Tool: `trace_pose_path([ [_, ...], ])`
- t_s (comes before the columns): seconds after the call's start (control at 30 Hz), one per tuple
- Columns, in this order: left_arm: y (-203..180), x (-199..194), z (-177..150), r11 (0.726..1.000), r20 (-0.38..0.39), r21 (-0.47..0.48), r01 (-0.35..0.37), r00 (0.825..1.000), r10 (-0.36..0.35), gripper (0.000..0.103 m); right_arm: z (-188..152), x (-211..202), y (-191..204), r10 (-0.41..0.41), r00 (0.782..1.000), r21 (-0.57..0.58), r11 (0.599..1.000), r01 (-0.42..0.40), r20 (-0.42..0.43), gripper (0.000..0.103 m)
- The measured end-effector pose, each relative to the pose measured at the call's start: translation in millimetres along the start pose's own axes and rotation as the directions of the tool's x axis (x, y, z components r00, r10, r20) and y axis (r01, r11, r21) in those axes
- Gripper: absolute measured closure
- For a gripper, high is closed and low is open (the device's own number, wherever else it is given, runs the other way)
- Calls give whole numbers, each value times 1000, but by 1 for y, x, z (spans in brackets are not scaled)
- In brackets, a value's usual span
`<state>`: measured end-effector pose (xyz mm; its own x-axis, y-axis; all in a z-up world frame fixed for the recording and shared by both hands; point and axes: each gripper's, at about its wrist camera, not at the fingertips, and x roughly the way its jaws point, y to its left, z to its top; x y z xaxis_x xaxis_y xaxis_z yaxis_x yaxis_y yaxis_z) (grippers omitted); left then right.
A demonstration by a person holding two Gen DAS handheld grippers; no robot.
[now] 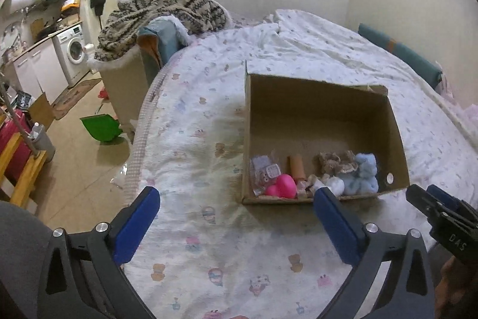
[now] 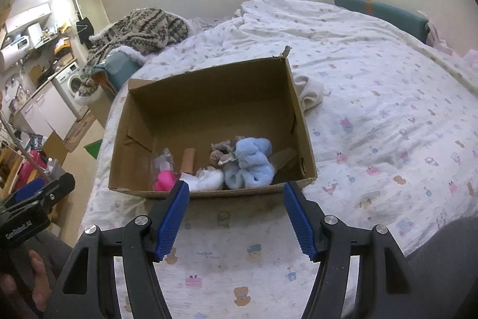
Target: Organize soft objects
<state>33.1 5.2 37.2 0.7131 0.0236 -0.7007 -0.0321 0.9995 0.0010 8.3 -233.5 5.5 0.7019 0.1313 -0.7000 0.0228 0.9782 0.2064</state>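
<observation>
Both the left gripper (image 1: 236, 217) and right gripper (image 2: 236, 217) hover empty, jaws spread, in front of the cardboard box (image 2: 304, 121) already holding blue plush (image 2: 251, 166), so I'd reach behind the box's right wall for that cream cloth (image 2: 310, 93) next.

One cardboard box (image 2: 143, 112) on the bed (image 2: 373, 97) — inside, one blue plush (image 2: 251, 166), one pink toy (image 2: 164, 181), one brown tube (image 2: 187, 160), one white sock (image 2: 206, 181) — another white cloth (image 2: 310, 93) outside.

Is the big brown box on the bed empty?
No. The box holds a blue fluffy toy, a pink toy and other small things along its near side.
</observation>
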Motion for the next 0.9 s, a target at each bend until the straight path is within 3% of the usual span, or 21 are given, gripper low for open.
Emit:
trace_pose_path([
  [0.07,-2,4,-2,1000,-20,0,0,1000,0,0,0,2,3,-5,1000,-17,1000,5,0,22],
  [0.17,-5,11,-4,1000,-48,-3,-2,999,2,0,-1,2,6,-28,999,-36,999,29,15,0],
  [0.9,-9,17,-7,1000,-73,-10,24,997,-25,0,1,6,6,-39,999,-39,998,39,24,0],
])
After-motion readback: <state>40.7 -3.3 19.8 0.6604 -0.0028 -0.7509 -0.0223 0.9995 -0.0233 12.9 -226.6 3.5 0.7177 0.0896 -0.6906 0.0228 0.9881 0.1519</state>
